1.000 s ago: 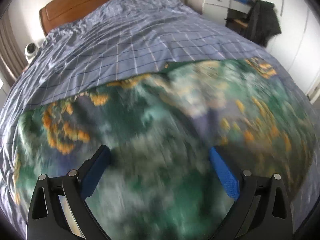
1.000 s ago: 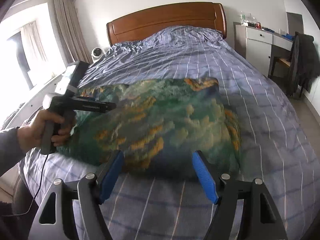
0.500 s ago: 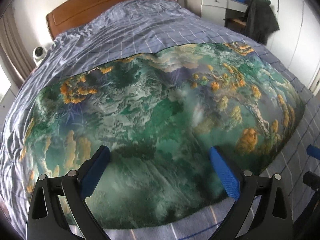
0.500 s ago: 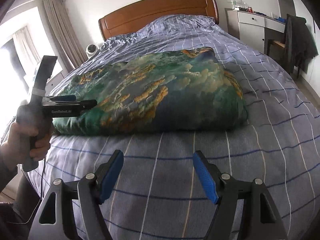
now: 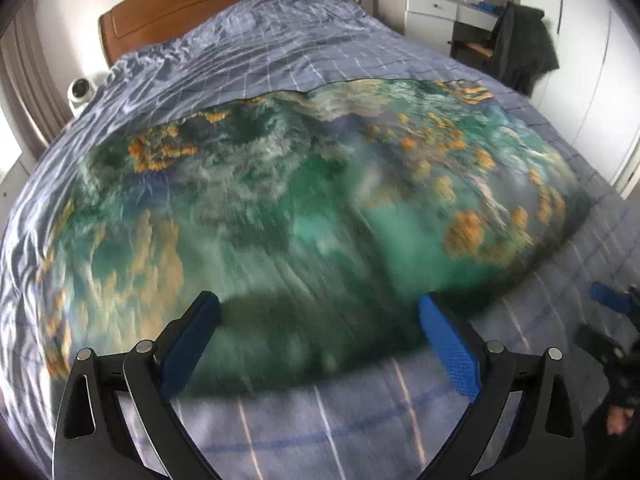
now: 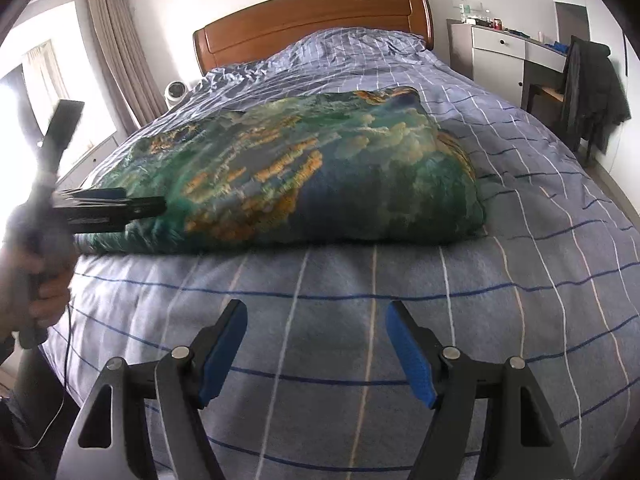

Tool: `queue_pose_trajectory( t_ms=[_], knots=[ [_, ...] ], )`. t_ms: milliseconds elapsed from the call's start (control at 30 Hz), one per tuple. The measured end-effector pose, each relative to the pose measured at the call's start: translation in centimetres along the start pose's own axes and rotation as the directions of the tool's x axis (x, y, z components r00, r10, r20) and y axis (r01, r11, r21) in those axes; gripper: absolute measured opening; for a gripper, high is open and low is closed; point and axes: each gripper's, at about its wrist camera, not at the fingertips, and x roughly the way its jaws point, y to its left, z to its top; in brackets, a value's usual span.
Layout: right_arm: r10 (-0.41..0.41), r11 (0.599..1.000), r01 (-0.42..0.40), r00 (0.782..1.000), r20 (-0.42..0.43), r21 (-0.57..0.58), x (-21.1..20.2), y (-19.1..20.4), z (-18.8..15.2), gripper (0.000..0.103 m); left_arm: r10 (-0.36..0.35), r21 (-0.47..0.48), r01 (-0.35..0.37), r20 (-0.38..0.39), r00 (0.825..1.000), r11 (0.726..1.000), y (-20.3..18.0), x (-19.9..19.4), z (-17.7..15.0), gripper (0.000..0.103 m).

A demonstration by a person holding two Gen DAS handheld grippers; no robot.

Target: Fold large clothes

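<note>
A large folded cloth (image 5: pixel 300 200) printed in green, white and orange lies across the blue checked bedspread (image 5: pixel 280 60); the right wrist view shows it as a thick flat bundle (image 6: pixel 300 176). My left gripper (image 5: pixel 318 304) is open, its blue pads spread over the cloth's near edge with nothing pinched. From the right wrist view, the left gripper (image 6: pixel 156 206) reaches in from the left over the cloth's near left corner, with a hand on its handle. My right gripper (image 6: pixel 316 312) is open above bare bedspread (image 6: pixel 400 280), short of the cloth. Its blue pad (image 5: pixel 608 300) shows at the right edge of the left wrist view.
A wooden headboard (image 6: pixel 312 16) closes the far end of the bed. A white dresser (image 6: pixel 496 56) and a chair with a dark jacket (image 6: pixel 592 88) stand to the right. A white round device (image 6: pixel 176 92) and curtains (image 6: pixel 116 48) are at the left.
My left gripper has drawn back across the cloth, so the cloth's near edge and the bedspread in front of it now show. My right gripper sank and backed off the cloth onto bare bedspread.
</note>
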Motion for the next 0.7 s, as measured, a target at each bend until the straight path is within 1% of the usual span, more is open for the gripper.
queue_pose_trajectory(
  t_ms=[67,167,233,367,433,533,600,633,667,700],
  knots=[
    [-0.007,1.0,0.007,1.0,-0.005,0.006,0.1,-0.3,-0.5,0.073,-0.04,-0.008,0.04,0.009,0.999,0.999,-0.4,-1.2,-1.4,0.1],
    [-0.01,1.0,0.01,1.0,-0.018,0.016,0.2,-0.5,-0.8,0.073,-0.074,-0.008,0.075,0.012,0.997,0.997,-1.2,-2.3,-3.5,0.1],
    [-0.007,1.0,0.007,1.0,-0.02,0.02,0.1,-0.6,-0.9,0.073,-0.076,0.008,0.076,0.005,0.997,0.997,-1.8,-2.6,-4.7,0.1],
    [-0.012,1.0,0.012,1.0,-0.016,0.018,-0.1,-0.2,-0.5,0.073,-0.048,0.065,0.047,0.005,0.999,0.997,-2.7,-2.9,-6.1,0.1],
    [-0.02,1.0,0.02,0.999,-0.025,0.02,-0.1,0.0,-0.3,0.074,-0.039,0.082,0.036,0.029,0.999,0.996,-2.8,-3.6,-6.1,0.1],
    [-0.047,0.998,0.047,0.999,-0.023,0.03,-0.3,-0.4,0.4,0.074,-0.061,0.07,0.057,0.065,0.996,0.996,-2.4,-4.4,-5.3,0.1],
    [-0.049,0.996,0.049,0.999,0.0,0.078,-0.8,-1.6,1.3,0.074,-0.078,0.063,0.073,0.083,0.993,0.995,-2.2,-4.6,-4.2,0.1],
    [-0.046,0.993,0.044,0.999,0.011,0.111,-1.1,-2.5,1.7,0.077,-0.084,0.065,0.078,0.088,0.993,0.995,-2.2,-4.5,-3.7,0.1],
    [-0.038,0.988,0.034,0.999,0.021,0.153,-1.3,-3.7,2.4,0.082,-0.086,0.072,0.08,0.093,0.992,0.994,-2.3,-4.4,-3.1,0.1],
    [-0.019,0.978,0.012,0.999,0.032,0.208,-1.4,-5.2,3.1,0.083,-0.085,0.078,0.078,0.099,0.991,0.994,-2.5,-4.2,-2.6,0.1]
  ],
)
